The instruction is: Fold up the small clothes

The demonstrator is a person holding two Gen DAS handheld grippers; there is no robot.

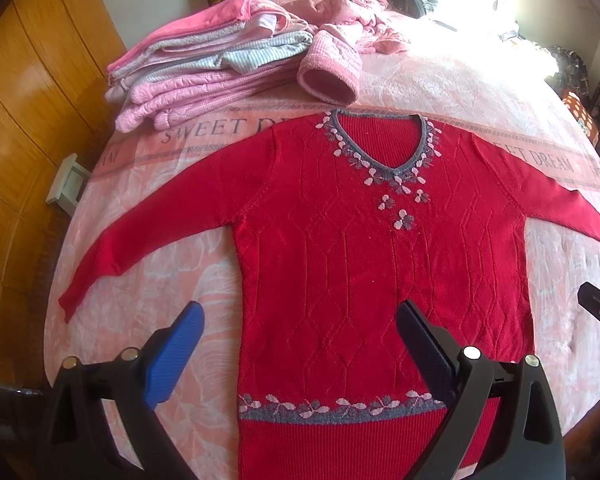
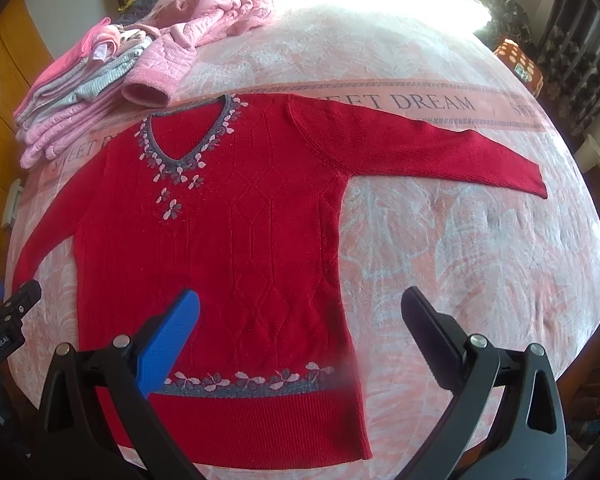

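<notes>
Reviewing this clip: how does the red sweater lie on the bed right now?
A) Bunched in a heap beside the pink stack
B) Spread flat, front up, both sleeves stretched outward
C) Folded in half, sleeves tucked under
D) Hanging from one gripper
B: the red sweater lies flat with its V-neck up and both sleeves spread out to the sides, while the left gripper and right gripper hover open, holding nothing.

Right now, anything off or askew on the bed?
The red sweater lies flat with both sleeves spread, nothing damaged. One oddity: a pink quilted jacket lies crumpled behind it, its cuff flopped almost to the collar, beside the neat folded stack. Both grippers are open and empty.
</notes>
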